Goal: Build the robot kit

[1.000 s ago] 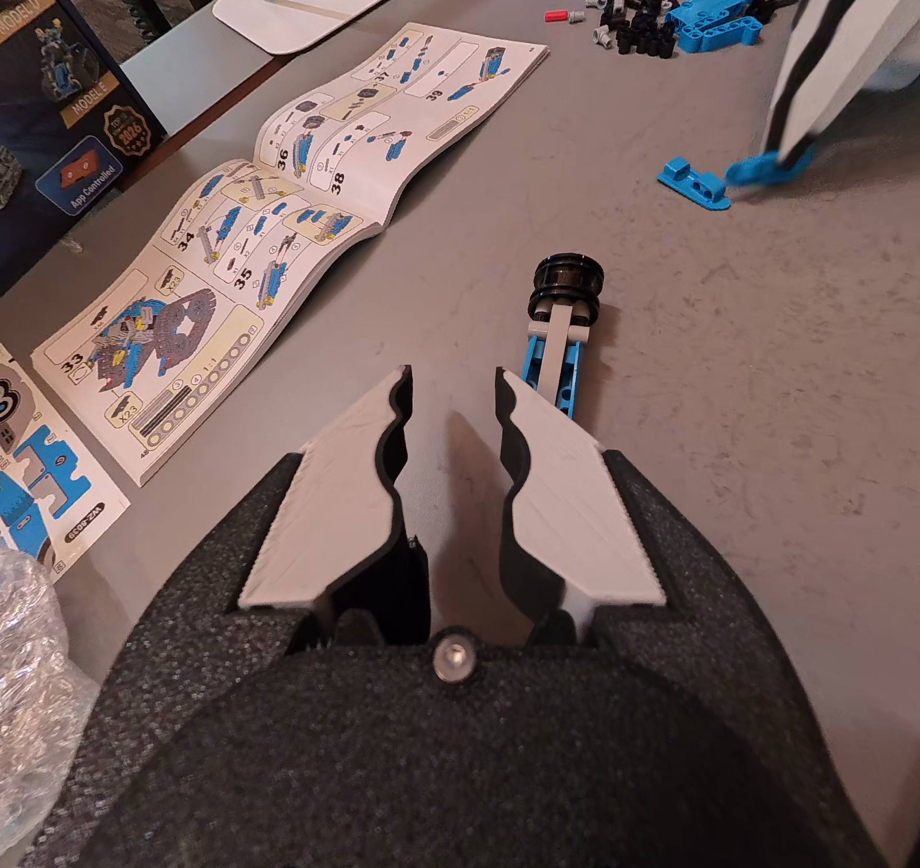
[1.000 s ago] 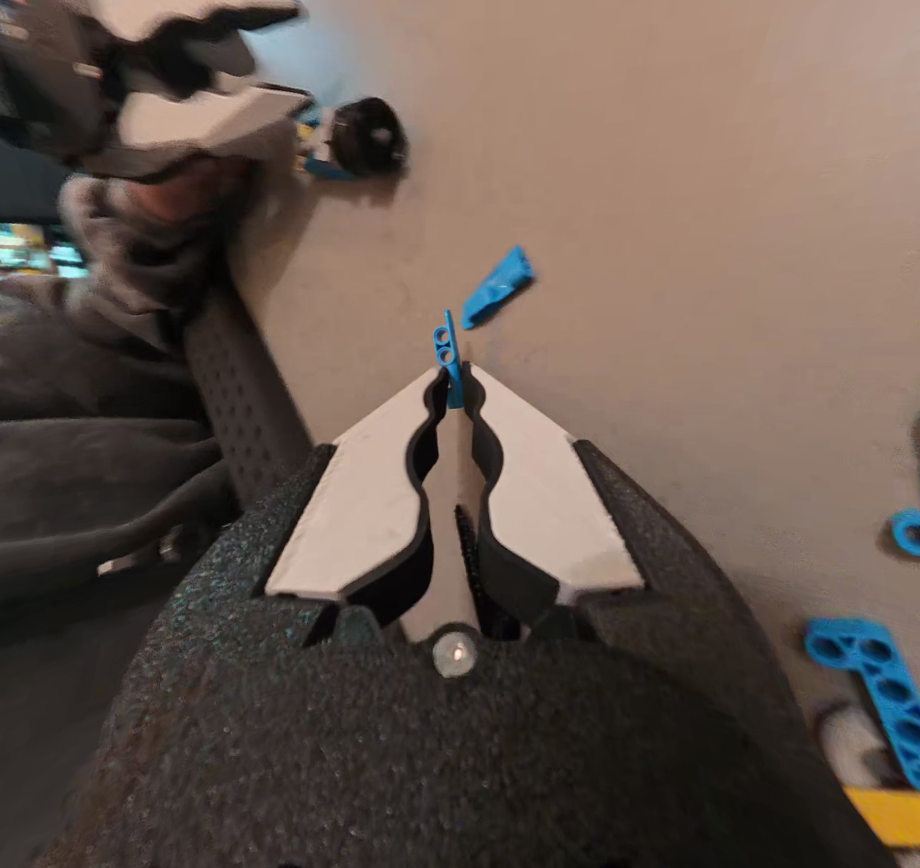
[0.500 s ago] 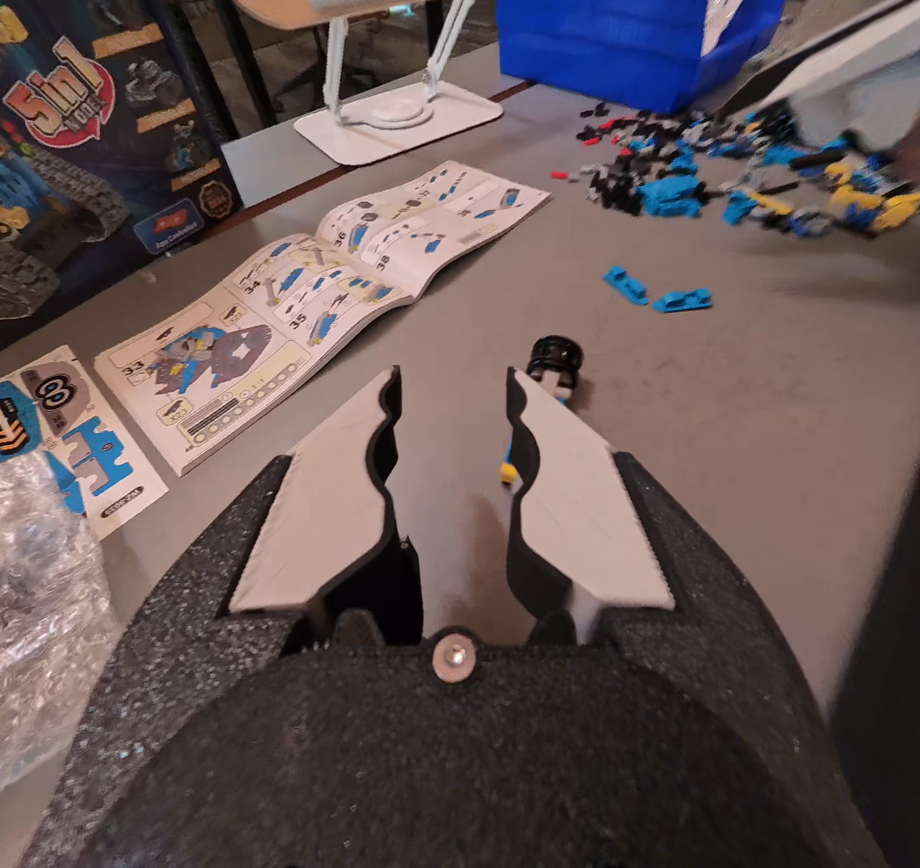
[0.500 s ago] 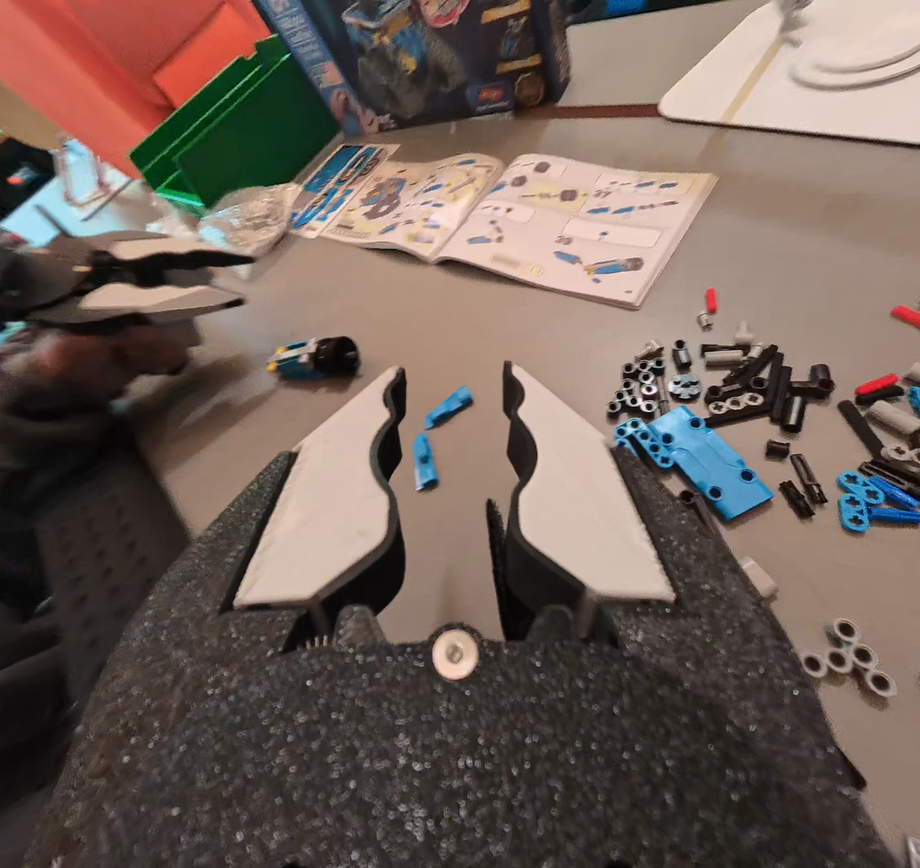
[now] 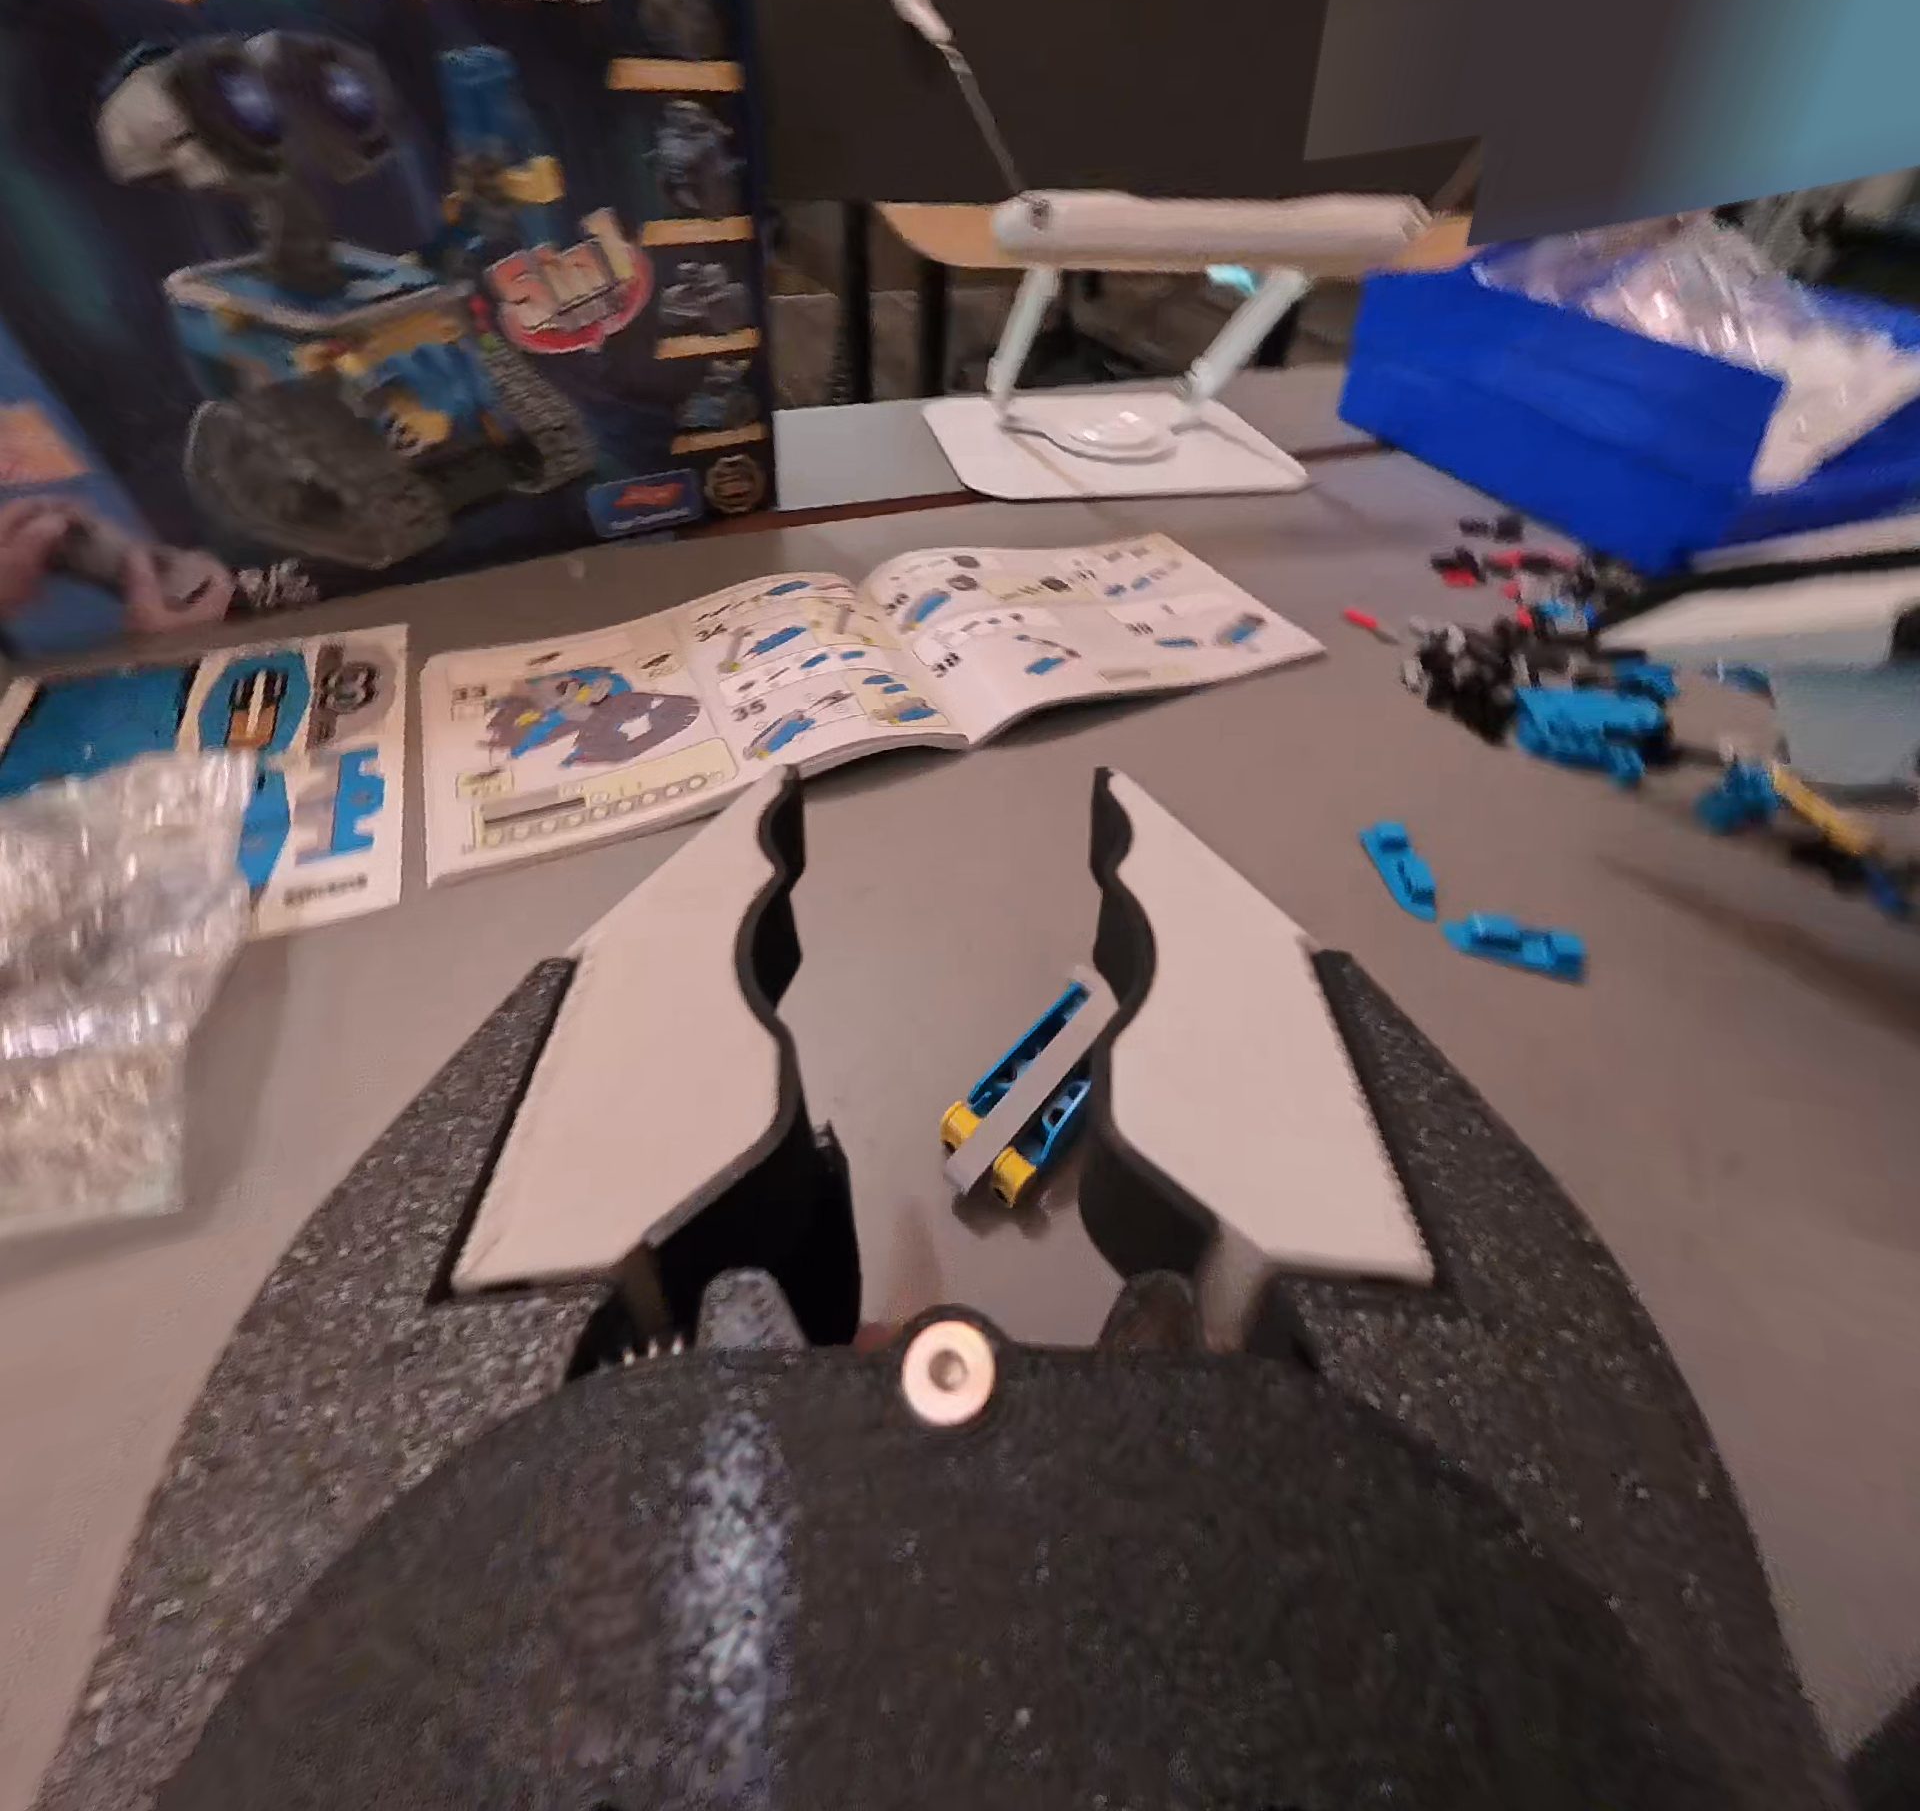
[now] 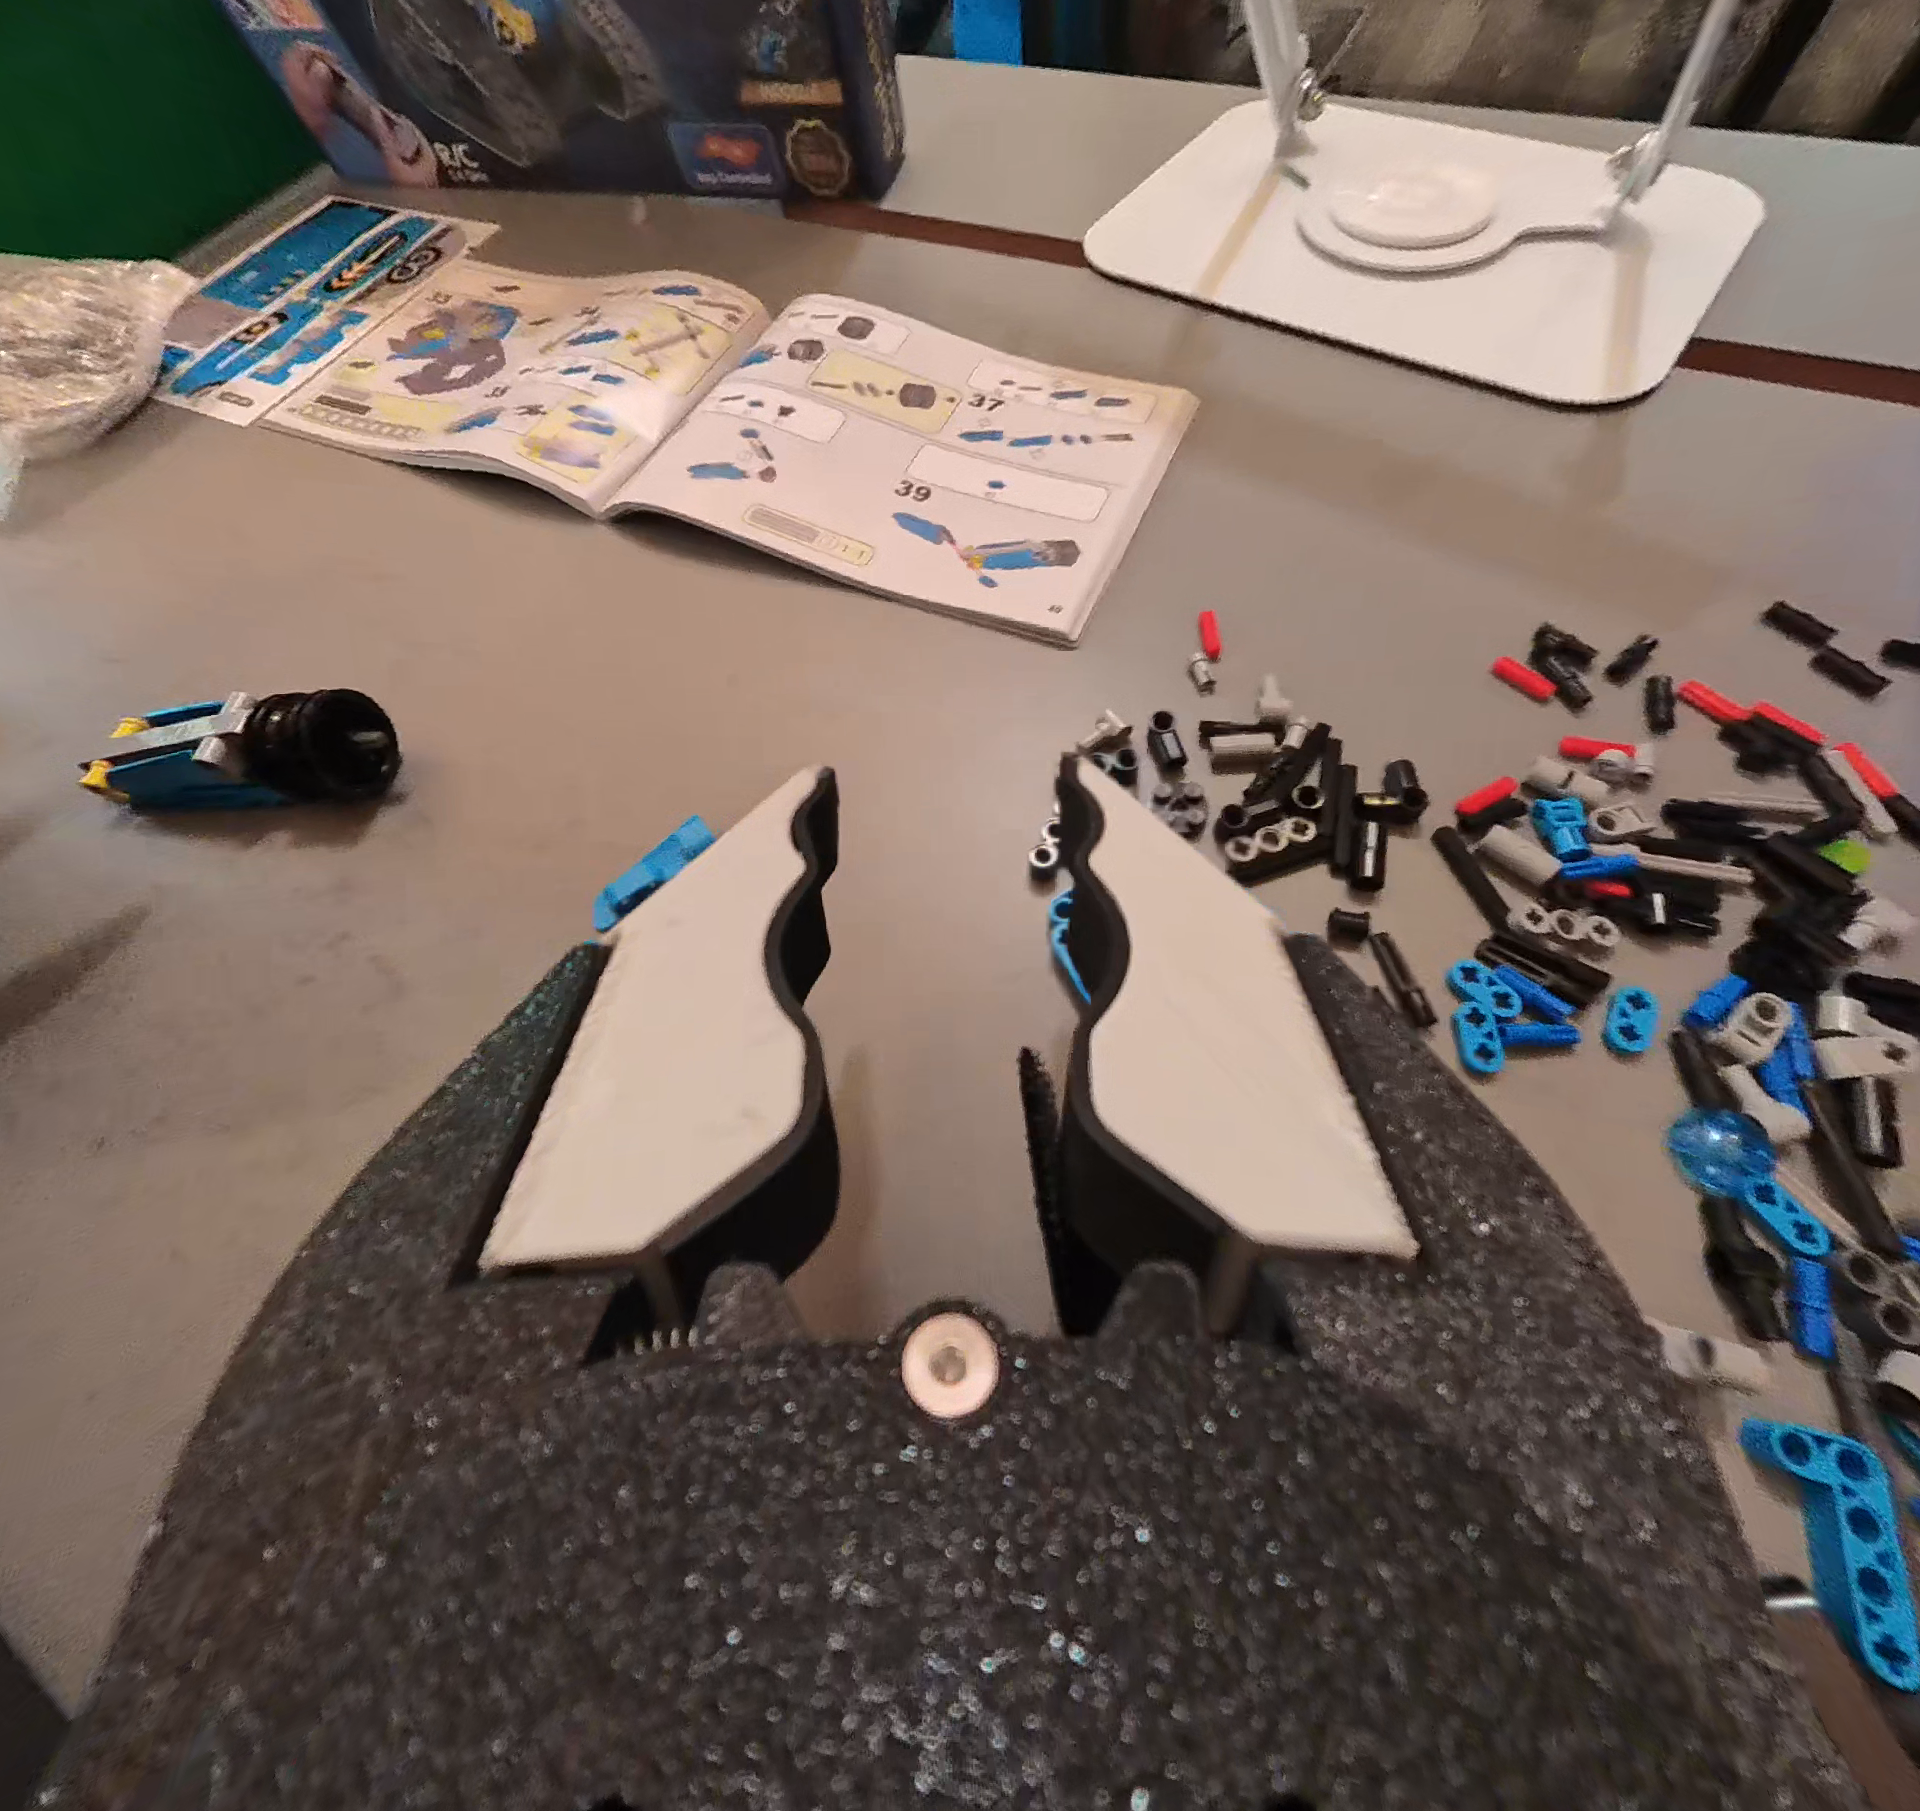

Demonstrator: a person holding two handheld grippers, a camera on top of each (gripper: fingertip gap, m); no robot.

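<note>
My left gripper (image 5: 945,787) is open and empty above the grey table. A small blue, grey and yellow brick assembly (image 5: 1023,1096) lies on the table under it, partly hidden by the right finger. The same assembly (image 6: 244,748), with a black wheel at its end, lies at the left in the right wrist view. My right gripper (image 6: 948,779) is open and empty. Two small blue pieces (image 5: 1403,866) (image 5: 1517,942) lie to the right of the left gripper; one blue piece (image 6: 655,870) shows beside my right gripper's left finger.
An open instruction booklet (image 6: 727,431) lies ahead, with a sticker sheet (image 5: 301,753) and a clear plastic bag (image 5: 94,982) to its left. A toy kit box (image 5: 384,234) stands behind. A pile of loose pieces (image 6: 1621,878) spreads at the right. A white lamp base (image 6: 1434,255) and a blue bin (image 5: 1621,421) stand farther back.
The right gripper opened and let go of a small blue piece, then drew back and lifted. The left gripper pulled back and tilted up, so the assembly now lies under its fingers.
</note>
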